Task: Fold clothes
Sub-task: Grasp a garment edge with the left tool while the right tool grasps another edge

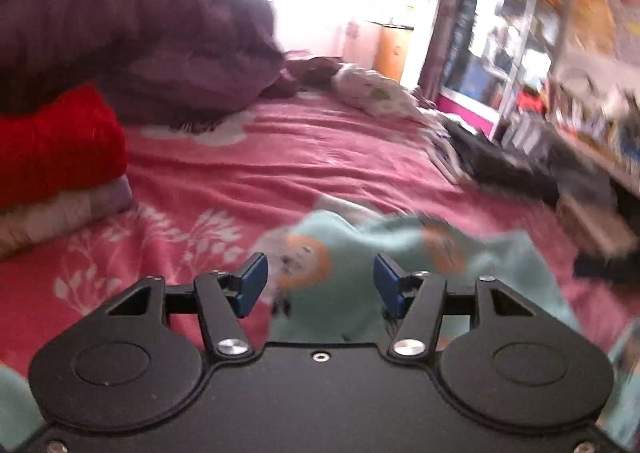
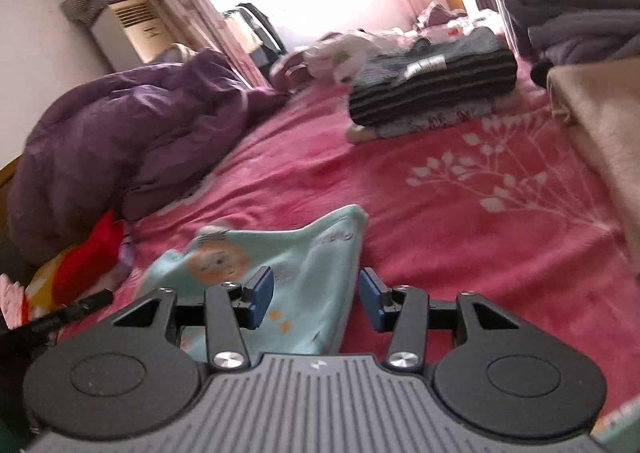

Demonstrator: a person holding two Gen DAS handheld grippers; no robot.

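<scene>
Lying on bed: a light teal garment (image 2: 276,253) with orange cartoon prints sat crumpled on the pink bedspread (image 2: 460,221), near the cameras' edge of it.
Left claw: the left claw (image 1: 320,285) hovered low over the garment, its blue pads (image 1: 251,283) spread wide apart with teal cloth showing in the gap; neither pad pressed the fabric, and it held nothing.
Right claw: the right claw (image 2: 316,299) was also open wide, with the garment's right edge running between the pads; the left pad (image 2: 260,295) sat over the cloth, the right pad over bare bedspread, and nothing was clamped.
Garment shape: one corner rose in a peak away from the right claw; in the left wrist view the cloth (image 1: 400,253) was motion-blurred, so its folds were unclear.
Purple quilt: a bunched purple quilt (image 2: 120,133) lay on the bedspread, left of the garment and farther back.
Red item: a folded red piece (image 1: 56,141) rested on a paler stack, left of the garment.
Striped stack: a dark striped folded pile (image 2: 432,89) sat well beyond the garment, towards the bright window.
Beige cloth: a beige fabric (image 2: 596,125) lay at the right, apart from the garment.
</scene>
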